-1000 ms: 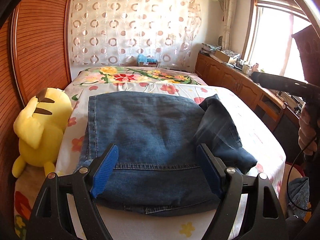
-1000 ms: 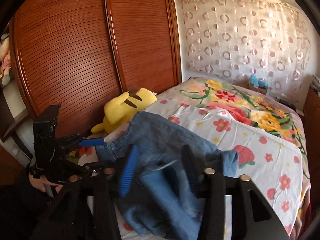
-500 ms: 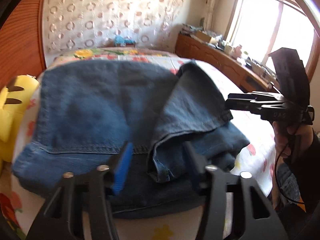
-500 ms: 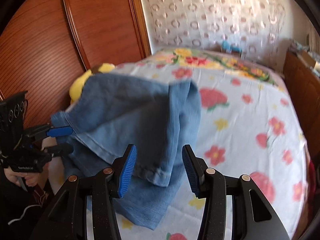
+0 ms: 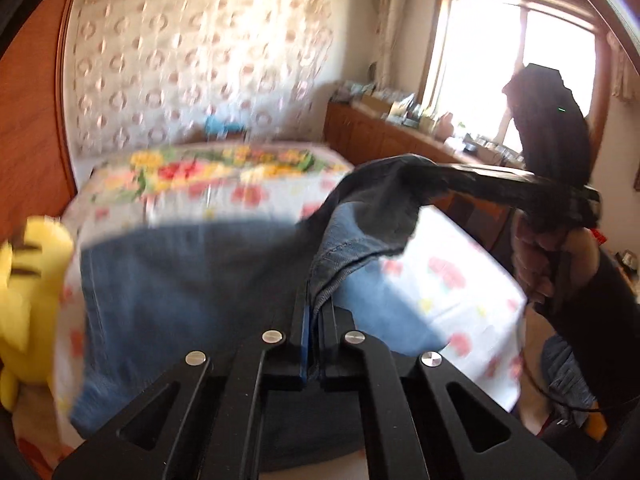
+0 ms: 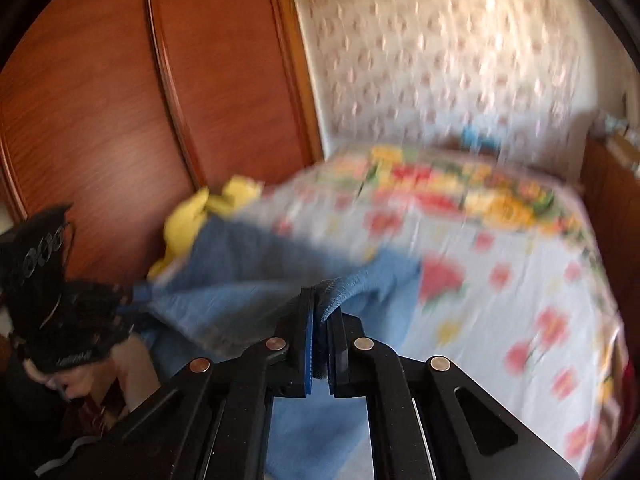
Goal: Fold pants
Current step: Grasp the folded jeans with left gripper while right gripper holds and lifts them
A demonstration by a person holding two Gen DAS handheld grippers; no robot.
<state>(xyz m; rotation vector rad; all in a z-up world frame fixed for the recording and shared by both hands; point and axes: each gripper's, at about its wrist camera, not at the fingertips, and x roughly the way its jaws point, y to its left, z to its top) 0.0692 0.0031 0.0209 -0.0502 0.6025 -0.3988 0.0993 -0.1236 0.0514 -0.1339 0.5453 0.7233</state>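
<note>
The pants (image 5: 192, 280) are blue denim jeans with lighter stitching along the seams. Most of the fabric lies spread flat on the bed (image 5: 460, 280), over its flowered sheet. One part is lifted off the bed, its stitched hem edge rising from the near side and draping up toward the right, where the raised cloth looks darker. Motion blur hides finer detail.

Yellow plush toy (image 5: 24, 312) at the bed's edge, flowered bedsheet (image 6: 520, 280), wooden wardrobe doors (image 6: 120, 120), patterned curtain (image 5: 200, 60), bright window (image 5: 500, 72)
</note>
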